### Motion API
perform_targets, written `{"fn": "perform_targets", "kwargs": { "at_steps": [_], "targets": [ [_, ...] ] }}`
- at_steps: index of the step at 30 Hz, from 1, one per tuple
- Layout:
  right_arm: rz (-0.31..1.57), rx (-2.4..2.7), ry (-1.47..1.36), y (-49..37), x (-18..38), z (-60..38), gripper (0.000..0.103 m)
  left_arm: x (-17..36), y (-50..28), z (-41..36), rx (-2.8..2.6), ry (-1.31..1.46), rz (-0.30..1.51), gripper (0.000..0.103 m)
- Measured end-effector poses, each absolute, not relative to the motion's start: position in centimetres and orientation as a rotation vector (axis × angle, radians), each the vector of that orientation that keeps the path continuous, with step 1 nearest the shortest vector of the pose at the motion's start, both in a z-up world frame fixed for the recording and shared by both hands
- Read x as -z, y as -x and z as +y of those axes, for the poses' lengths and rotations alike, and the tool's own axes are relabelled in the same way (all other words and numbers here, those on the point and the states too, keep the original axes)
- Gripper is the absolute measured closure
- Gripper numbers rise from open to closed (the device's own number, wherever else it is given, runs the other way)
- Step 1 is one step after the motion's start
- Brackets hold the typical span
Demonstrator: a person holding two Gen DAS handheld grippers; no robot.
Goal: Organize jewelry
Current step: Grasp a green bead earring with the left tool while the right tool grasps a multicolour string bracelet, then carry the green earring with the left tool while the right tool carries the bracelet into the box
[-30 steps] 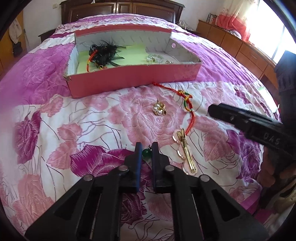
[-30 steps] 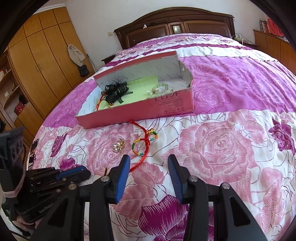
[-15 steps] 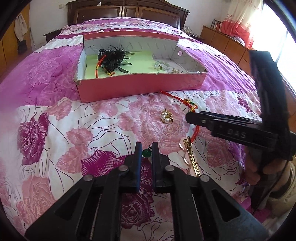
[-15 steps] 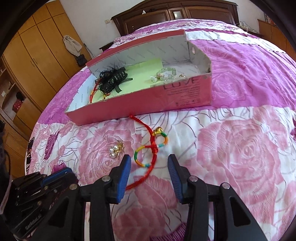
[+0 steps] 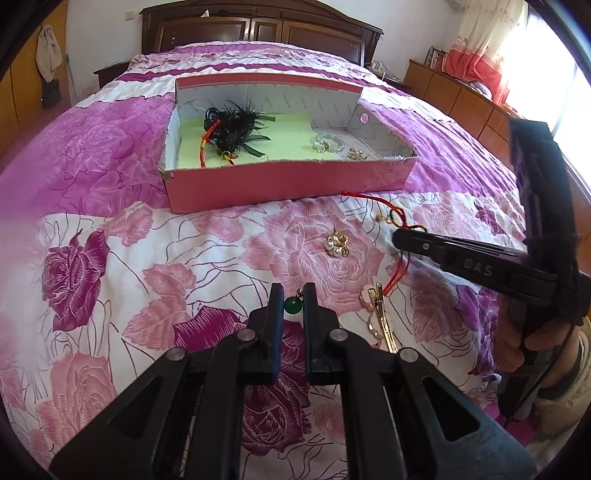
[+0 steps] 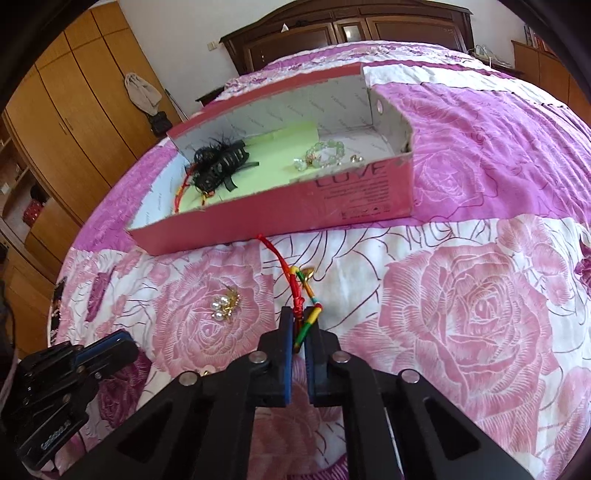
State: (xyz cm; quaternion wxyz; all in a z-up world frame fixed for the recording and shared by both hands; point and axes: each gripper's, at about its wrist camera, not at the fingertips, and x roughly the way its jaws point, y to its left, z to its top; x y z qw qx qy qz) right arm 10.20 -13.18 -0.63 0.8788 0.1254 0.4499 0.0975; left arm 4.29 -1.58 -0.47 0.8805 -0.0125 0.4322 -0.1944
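Observation:
My left gripper [image 5: 293, 295] is shut on a green bead pendant [image 5: 293, 305], held just above the bedspread. My right gripper [image 6: 300, 320] is shut on a red and multicoloured cord bracelet [image 6: 303, 295] lying on the bed; it also shows in the left wrist view [image 5: 397, 238]. A pearl brooch [image 5: 337, 244] [image 6: 223, 304] lies between them. A gold hair clip [image 5: 380, 314] lies right of the left gripper. The pink box [image 5: 288, 181] [image 6: 332, 199] holds a black feathered hair claw [image 5: 236, 127], a crystal bracelet [image 6: 327, 153] and small earrings [image 5: 356, 154].
The box stands on a pink rose bedspread [image 6: 476, 306]. A dark headboard [image 5: 258, 29] is behind it, wooden wardrobes [image 6: 74, 110] to the left and low cabinets [image 5: 458, 96] under the window to the right.
My right gripper moved forward and down over the cord bracelet and shut on it. My left gripper stayed shut on the green bead and drew back slightly.

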Motion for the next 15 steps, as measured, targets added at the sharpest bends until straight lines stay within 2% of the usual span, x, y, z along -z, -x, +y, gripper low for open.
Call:
{"fn": "perform_targets", "kwargs": {
  "at_steps": [15],
  "targets": [
    [0.795, -0.213, -0.278, -7.1, -2.9, -14.8, 0.096, -1.6, -4.6, -1.3, 0.394, 0.060, 0.812, 0.102]
  ]
}}
